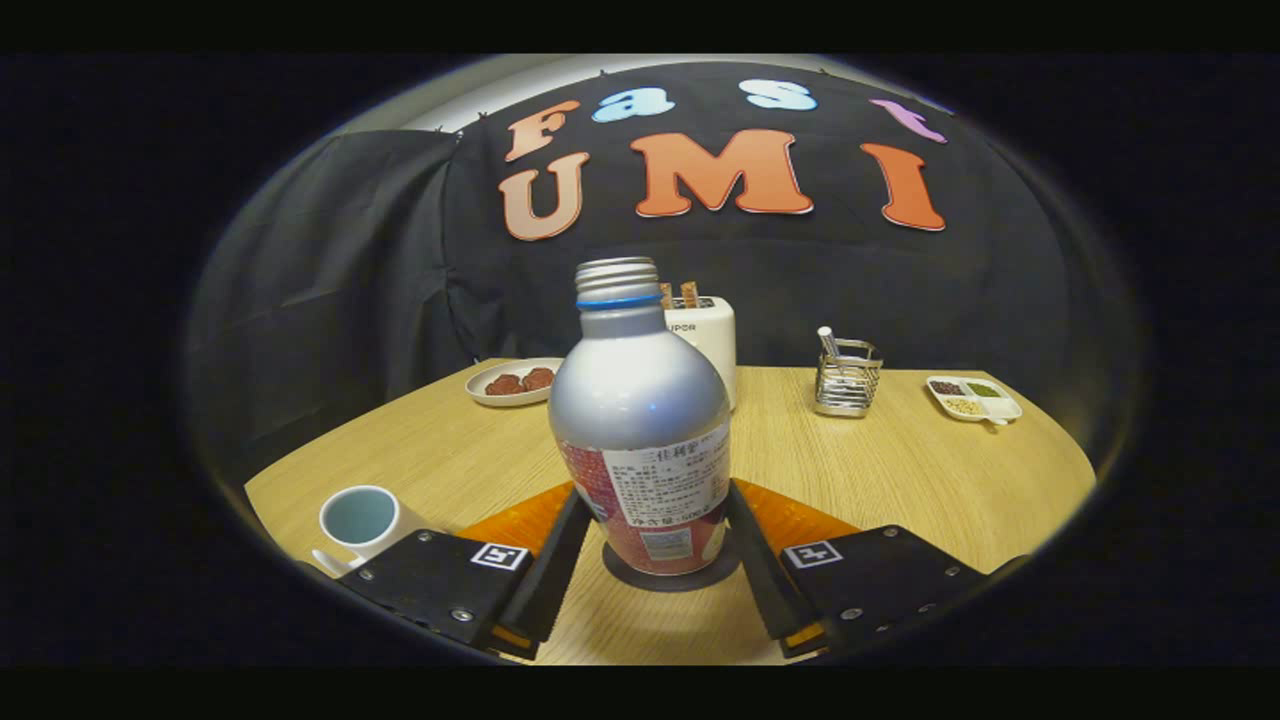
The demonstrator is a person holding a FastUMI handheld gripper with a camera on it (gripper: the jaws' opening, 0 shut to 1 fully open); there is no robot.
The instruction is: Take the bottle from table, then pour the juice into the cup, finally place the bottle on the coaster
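A silver bottle (640,400) with a red and white label and an uncapped threaded neck stands upright on a dark round coaster (722,573) on the wooden table (900,480). My gripper (657,490) has one finger on each side of the bottle's lower body, and both press against it. A white cup (358,518) with a pale blue inside stands on the table to the left of the left finger; I cannot tell what is in it.
Beyond the bottle stand a white toaster (712,340) with toast, a plate of dark food (515,382) at the back left, a wire holder (847,378) and a divided white dish (972,397) at the back right.
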